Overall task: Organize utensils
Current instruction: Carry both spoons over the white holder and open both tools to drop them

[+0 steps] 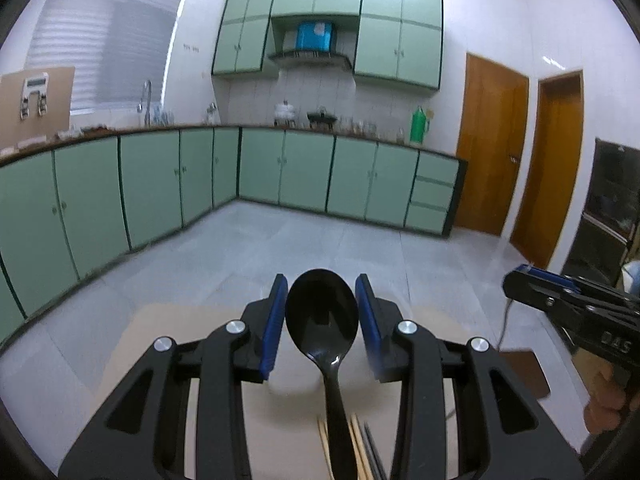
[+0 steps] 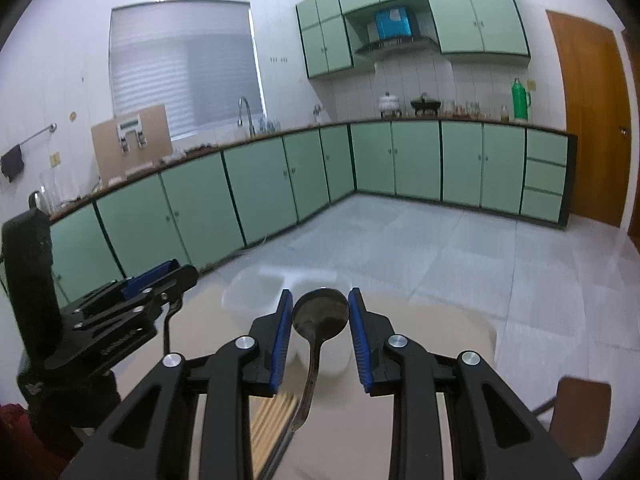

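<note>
In the left wrist view a black plastic spoon stands bowl-up between the blue pads of my left gripper; the jaws stand wide and do not touch it. Wooden chopsticks show beside its handle below. In the right wrist view a metal spoon stands bowl-up between the open jaws of my right gripper, apart from both pads. Wooden chopsticks lie below it. A clear plastic divided container sits on the beige table ahead.
The other gripper shows at each view's edge: the right one in the left wrist view, the left one in the right wrist view. A brown chair stands at the table's right. Green kitchen cabinets line the far walls.
</note>
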The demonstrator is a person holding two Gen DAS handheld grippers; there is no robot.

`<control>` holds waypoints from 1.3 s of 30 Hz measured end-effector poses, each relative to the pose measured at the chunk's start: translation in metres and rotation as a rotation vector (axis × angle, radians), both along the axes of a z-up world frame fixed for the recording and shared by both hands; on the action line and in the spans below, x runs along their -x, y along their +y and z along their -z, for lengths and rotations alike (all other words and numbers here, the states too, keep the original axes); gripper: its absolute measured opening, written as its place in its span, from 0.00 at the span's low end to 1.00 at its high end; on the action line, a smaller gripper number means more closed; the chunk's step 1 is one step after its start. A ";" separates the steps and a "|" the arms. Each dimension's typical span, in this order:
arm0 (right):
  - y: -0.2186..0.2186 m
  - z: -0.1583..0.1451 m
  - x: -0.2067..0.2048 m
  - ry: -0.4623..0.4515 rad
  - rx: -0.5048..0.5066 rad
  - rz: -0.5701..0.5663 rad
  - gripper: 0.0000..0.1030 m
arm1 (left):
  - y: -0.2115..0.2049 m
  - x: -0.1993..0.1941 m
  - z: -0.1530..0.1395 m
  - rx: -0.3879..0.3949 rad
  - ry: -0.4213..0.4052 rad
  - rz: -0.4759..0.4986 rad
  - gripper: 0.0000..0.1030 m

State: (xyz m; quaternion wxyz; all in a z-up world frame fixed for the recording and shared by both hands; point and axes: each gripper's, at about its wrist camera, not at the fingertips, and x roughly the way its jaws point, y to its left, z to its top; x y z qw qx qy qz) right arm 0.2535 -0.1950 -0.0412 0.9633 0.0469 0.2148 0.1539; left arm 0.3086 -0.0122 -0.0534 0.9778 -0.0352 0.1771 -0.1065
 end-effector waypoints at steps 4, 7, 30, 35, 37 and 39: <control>-0.003 -0.030 -0.026 -0.055 -0.048 0.019 0.27 | -0.009 -0.034 -0.030 -0.008 -0.073 -0.038 0.33; 0.000 -0.044 -0.050 -0.091 -0.043 0.062 0.27 | -0.017 -0.060 -0.038 -0.018 -0.093 -0.073 0.33; 0.025 0.036 -0.114 0.091 0.003 0.099 0.39 | 0.003 -0.107 0.016 0.053 0.042 -0.088 0.46; 0.014 0.043 -0.082 0.095 0.011 0.100 0.56 | 0.010 -0.073 0.012 0.030 0.039 -0.067 0.54; 0.010 0.052 -0.062 0.115 0.005 0.090 0.61 | 0.010 -0.055 0.016 0.000 0.076 -0.059 0.55; 0.006 0.067 -0.037 0.147 0.012 0.085 0.67 | 0.011 -0.033 0.025 -0.005 0.115 -0.026 0.59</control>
